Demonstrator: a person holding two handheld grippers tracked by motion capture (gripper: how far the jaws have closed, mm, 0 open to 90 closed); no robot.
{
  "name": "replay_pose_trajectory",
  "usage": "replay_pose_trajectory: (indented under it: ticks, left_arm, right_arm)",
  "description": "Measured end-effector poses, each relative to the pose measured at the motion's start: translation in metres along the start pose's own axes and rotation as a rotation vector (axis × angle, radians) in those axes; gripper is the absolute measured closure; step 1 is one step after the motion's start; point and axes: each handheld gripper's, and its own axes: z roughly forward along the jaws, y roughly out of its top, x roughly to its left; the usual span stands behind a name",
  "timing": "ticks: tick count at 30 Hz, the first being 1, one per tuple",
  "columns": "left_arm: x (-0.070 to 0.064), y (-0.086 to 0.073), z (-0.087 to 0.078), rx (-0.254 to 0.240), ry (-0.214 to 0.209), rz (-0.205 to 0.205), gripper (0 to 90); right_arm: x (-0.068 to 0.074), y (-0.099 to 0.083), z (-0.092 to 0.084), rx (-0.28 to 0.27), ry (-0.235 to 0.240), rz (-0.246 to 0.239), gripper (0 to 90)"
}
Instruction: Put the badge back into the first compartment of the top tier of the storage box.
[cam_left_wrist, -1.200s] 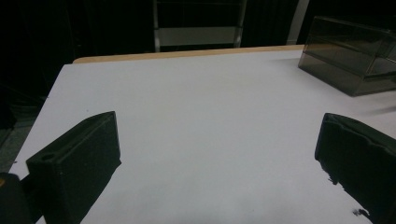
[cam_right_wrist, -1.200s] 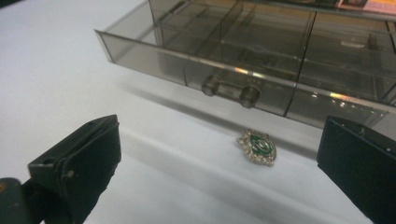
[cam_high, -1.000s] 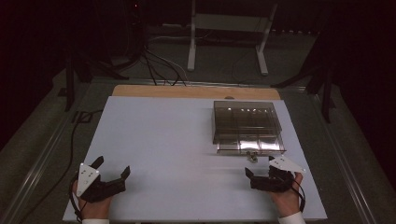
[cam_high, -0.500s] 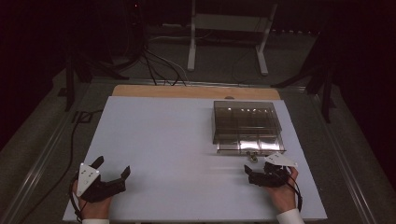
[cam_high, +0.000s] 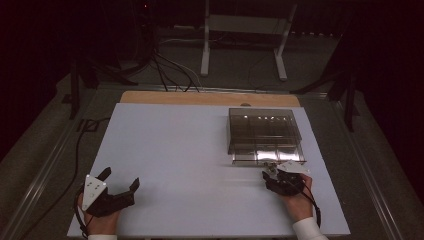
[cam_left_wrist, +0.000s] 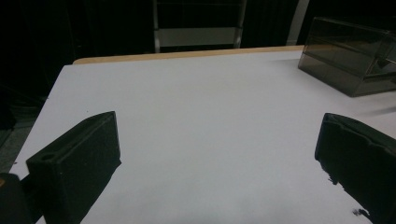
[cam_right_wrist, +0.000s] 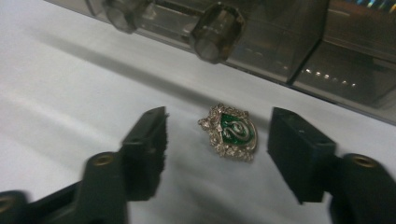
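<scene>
1. Black jaws of the left gripper (cam_high: 120, 187) are standing spread wide with nothing between them; the person's left hand (cam_high: 97, 220) is holding it low over the bench's near left corner, its grey three-cornered plate (cam_high: 91, 189) facing up.
2. White board (cam_high: 190, 150) is covering most of the bench, and a strip of bare wood (cam_high: 200, 98) is showing along its far edge.
3. Smoky clear plastic drawer box (cam_high: 264, 135) is sitting on the right half of the bench, toward the far edge, with two round knobs (cam_right_wrist: 215, 31) facing the near edge.
4. Silver-rimmed green crest badge (cam_right_wrist: 231, 132) is lying flat on the board just in front of the box, near the bench's right edge.
5. Right gripper (cam_high: 271, 176), in the person's right hand (cam_high: 295, 197), is reaching toward the front of the box. Its jaws have just been closing; in the right gripper view the badge is lying between them, and the pads (cam_right_wrist: 152, 140) are standing clear of it on both sides, not yet pinching it.
</scene>
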Motion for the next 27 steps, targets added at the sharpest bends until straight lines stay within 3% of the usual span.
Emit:
replay_pose_trajectory:
  ticks: [9, 18, 21, 25, 27]
  left_arm:
    - [0.0, 0.0, 0.0, -0.001, -0.001, -0.002, 1.1]
    - [0.0, 0.0, 0.0, -0.001, -0.002, -0.001, 1.1]
    - [0.0, 0.0, 0.0, -0.002, -0.003, -0.001, 1.1]
    - [0.0, 0.0, 0.0, -0.001, -0.001, -0.002, 1.1]
    - [0.0, 0.0, 0.0, -0.001, -0.002, -0.001, 1.1]
  right_arm:
    - [0.0, 0.004, 0.013, 0.009, -0.039, -0.025, 50.1]
    - [-0.004, 0.005, 0.014, 0.028, -0.025, 0.007, 59.9]
    - [-0.007, 0.006, 0.008, 0.015, -0.008, 0.032, 67.8]
    - [-0.01, 0.006, 0.005, 0.013, 0.004, 0.058, 69.6]
    - [-0.013, 0.006, 0.0, 0.004, 0.004, 0.067, 74.8]
